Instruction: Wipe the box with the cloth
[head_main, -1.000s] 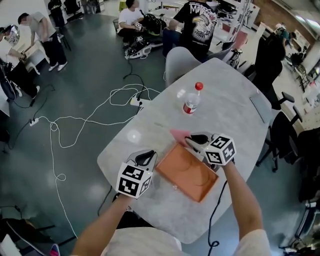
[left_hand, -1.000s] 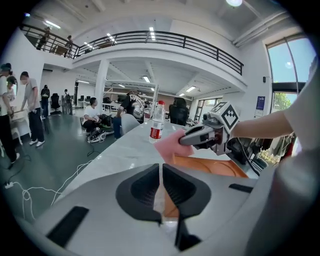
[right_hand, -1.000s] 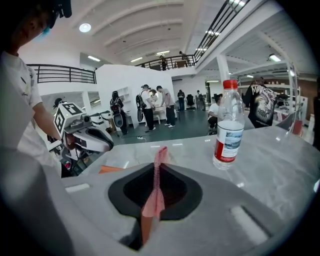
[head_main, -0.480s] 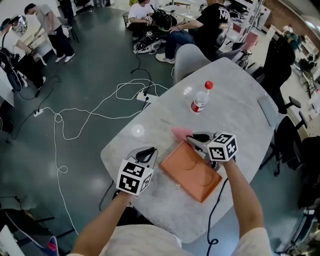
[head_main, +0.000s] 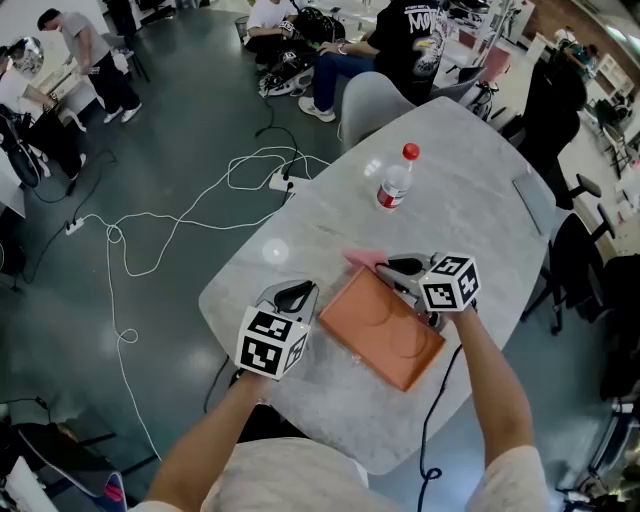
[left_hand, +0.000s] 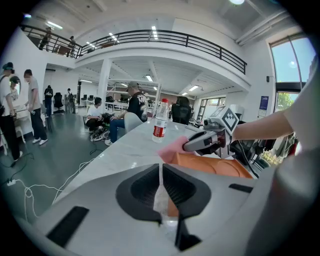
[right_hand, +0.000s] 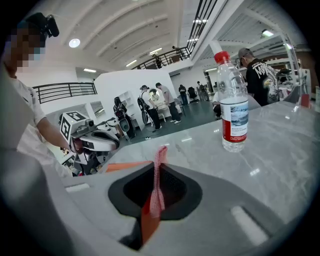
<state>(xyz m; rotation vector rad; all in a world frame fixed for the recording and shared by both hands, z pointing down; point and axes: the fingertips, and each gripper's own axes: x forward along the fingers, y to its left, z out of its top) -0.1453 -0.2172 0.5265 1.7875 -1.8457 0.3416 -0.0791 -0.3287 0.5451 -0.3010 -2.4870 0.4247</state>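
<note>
A flat orange box (head_main: 380, 328) lies on the grey marble table (head_main: 320, 225) in front of me. My left gripper (head_main: 300, 292) is at the box's near-left corner, its jaws closed, and in the left gripper view (left_hand: 161, 167) a strip of orange shows between them. My right gripper (head_main: 385, 268) is at the box's far corner, shut on a pink cloth (head_main: 362, 260). In the right gripper view (right_hand: 159, 155) the cloth (right_hand: 158, 175) stands pinched upright between the jaws, with the box (right_hand: 125, 166) behind.
A water bottle with a red cap (head_main: 395, 185) stands upright farther along the table, beyond the cloth. A dark flat slab (head_main: 530, 205) lies near the right edge. A grey chair (head_main: 375, 100) is at the far end. White cables (head_main: 200, 215) trail on the floor at left, and people sit beyond.
The head view has shifted slightly. Both grippers stay at the same corners of the box, and the cloth remains in the right gripper.
</note>
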